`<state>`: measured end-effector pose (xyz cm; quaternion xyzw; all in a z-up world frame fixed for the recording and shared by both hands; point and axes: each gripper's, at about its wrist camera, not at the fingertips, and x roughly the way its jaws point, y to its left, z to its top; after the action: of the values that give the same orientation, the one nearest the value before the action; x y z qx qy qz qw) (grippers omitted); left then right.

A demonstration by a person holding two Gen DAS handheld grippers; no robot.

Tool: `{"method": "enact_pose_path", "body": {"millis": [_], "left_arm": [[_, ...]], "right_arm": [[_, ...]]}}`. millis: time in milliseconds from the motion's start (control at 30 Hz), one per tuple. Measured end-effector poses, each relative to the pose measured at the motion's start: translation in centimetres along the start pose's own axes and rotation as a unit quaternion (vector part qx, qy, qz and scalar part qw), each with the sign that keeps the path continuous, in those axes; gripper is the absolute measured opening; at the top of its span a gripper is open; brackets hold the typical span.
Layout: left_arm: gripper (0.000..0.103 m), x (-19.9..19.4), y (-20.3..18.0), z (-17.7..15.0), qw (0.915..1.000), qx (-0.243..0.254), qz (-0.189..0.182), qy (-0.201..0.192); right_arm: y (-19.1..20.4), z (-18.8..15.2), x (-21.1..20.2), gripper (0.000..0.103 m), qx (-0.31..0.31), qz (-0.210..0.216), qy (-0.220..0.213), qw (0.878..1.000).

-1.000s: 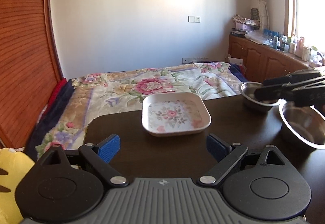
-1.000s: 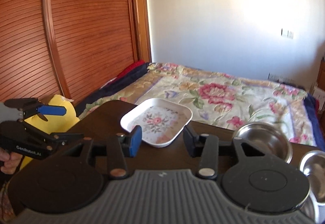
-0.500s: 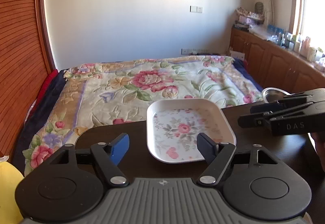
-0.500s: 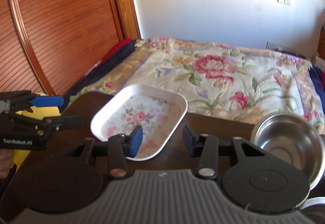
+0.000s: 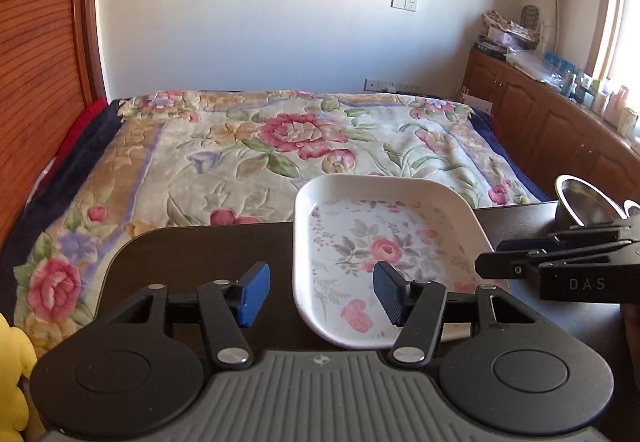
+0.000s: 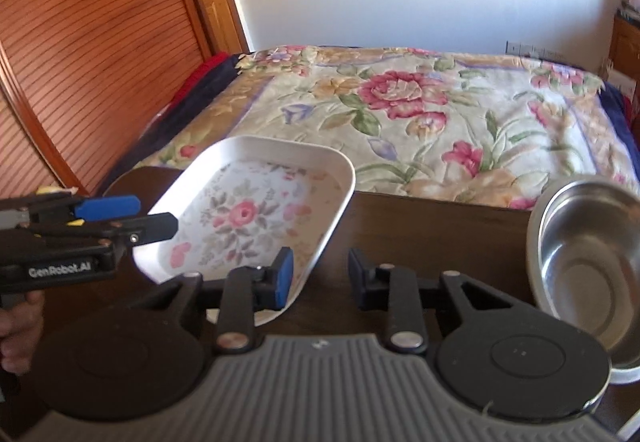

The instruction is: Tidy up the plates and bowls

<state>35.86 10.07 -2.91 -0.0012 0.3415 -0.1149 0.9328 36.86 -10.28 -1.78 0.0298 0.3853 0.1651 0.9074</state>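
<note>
A white rectangular plate with a pink flower print lies on the dark table near its far edge. My left gripper is open and low at the plate's near left side, with the left rim between its blue pads. My right gripper is open too and straddles the near right rim of the plate. Each gripper shows in the other's view, the right gripper at the plate's right and the left gripper at its left. A steel bowl stands to the right, apart from the plate.
Beyond the table edge lies a bed with a floral blanket. A slatted wooden door fills the left side and low wooden cabinets run along the right wall. A yellow soft thing sits at the table's left. A hand holds the left gripper.
Both grippers have moved forward and down to the plate, one on each side. The left fingers have narrowed markedly and the right ones slightly. The plate now lies partly between each pair.
</note>
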Motion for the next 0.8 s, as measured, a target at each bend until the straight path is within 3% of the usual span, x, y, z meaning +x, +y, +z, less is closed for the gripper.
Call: {"method": "enact_pose_path", "body": {"millis": [200,367,567,800], "left_arm": [[0.044,0.9,0.2,-0.1,0.9999,-0.004,0.006,0.009],[0.024,1.5,0.3,-0.2,0.9998,-0.002,0.009,0.019],[0.013,1.3,0.6,-0.4,0.9998,-0.008,-0.002,0.02],[0.013,-0.1,0.1,-0.7,0.9995,-0.001,-0.011,0.028]], "right_arm": [[-0.3,-0.2,0.4,0.027,0.011,0.003,0.003,1.0],[-0.4,-0.1,0.6,0.021,0.016,0.004,0.0,1.0],[-0.5,-0.1,0.7,0.013,0.02,0.018,0.002,1.0],[-0.5,-0.2,0.0,0.013,0.03,0.021,0.001,0.999]]}}
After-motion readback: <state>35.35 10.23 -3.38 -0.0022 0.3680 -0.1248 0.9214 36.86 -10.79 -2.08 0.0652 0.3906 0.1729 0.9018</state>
